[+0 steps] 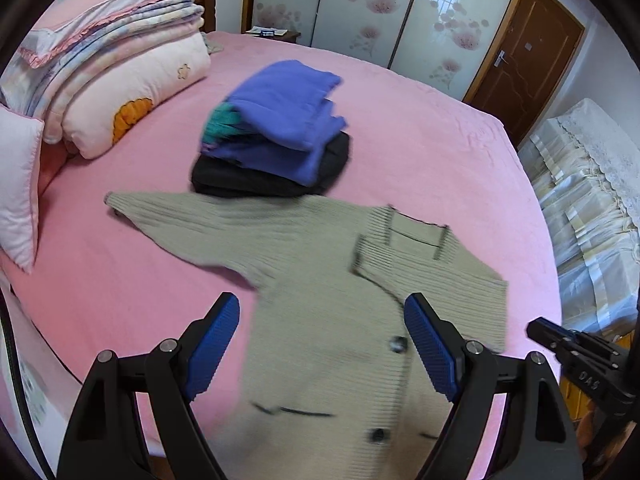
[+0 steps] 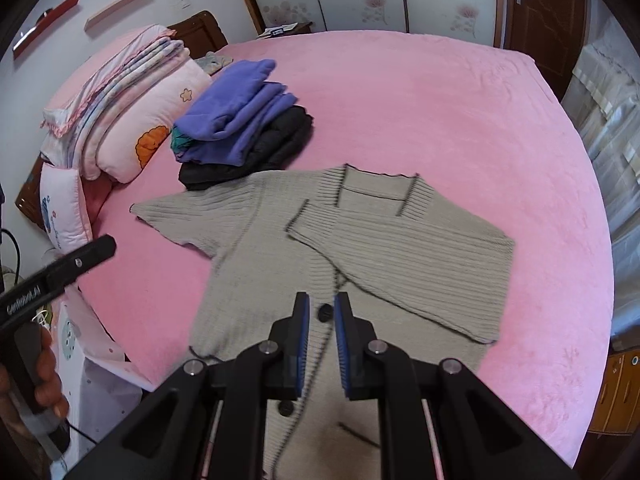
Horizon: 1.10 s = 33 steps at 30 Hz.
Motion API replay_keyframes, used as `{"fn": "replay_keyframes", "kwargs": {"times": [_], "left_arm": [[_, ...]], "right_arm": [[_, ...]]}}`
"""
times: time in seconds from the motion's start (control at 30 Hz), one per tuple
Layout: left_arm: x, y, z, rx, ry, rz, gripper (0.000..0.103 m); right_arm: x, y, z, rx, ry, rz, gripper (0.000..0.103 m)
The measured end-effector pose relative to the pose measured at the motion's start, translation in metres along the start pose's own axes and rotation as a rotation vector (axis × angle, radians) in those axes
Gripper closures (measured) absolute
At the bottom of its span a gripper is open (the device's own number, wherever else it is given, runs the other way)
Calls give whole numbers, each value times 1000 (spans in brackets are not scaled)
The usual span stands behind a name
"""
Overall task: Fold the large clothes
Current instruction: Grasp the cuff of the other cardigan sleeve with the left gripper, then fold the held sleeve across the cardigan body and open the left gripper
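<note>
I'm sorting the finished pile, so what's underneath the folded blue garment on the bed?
Under the blue garment lies a folded black garment, with a bit of teal fabric poking out at one end. Anything else between or beneath them is covered.

A bedroom in a home, seen from my two hands above the bed.

Below me spreads a wide bed [image 2: 460, 120] under a pink sheet, with folded quilts [image 1: 120, 60] and a pillow [image 1: 16, 184] heaped at its head by a dark wooden headboard [image 2: 200, 32]. Sliding wardrobe doors [image 1: 380, 12] printed with pink blossoms line the far wall, a brown door [image 1: 528, 56] with a lever handle beside them. A stack of folded clothes [image 2: 240, 120] and a spread cardigan [image 2: 360, 240] lie on the sheet.
</note>
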State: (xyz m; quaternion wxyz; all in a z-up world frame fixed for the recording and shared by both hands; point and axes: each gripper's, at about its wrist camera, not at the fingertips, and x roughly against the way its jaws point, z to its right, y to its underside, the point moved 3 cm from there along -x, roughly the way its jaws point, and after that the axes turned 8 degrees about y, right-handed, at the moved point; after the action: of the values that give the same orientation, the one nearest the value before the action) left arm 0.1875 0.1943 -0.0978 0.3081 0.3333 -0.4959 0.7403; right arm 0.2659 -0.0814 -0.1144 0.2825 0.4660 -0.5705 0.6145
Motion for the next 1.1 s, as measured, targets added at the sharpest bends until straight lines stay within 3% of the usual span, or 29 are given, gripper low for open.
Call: {"fn": "replay_keyframes", "kwargs": {"times": [0.3,0.4,0.53,0.67,0.9,1.1], "left_arm": [[-24,-42,-188,1,10,-109,20],[-41,-55,-249,100,59,-113,20],[-72,-72,-324,267,119,-55,20],[-118,-82,-386,410,129,-30,22],[-208,-81,-453,554,126,-92,41],[-249,-81,-467,629,192,-100,44]], "right_arm": [[-40,-31,-127,-156,37,-27,90],[-59,-47,-169,-154,20,-51,90],[-84,-66,-218,-82,22,-74,90],[-109,-77,-248,-43,27,-108,90],[-142,-84,-262,-69,50,-154,91],[-161,-78,-261,-83,81,-203,91]]}}
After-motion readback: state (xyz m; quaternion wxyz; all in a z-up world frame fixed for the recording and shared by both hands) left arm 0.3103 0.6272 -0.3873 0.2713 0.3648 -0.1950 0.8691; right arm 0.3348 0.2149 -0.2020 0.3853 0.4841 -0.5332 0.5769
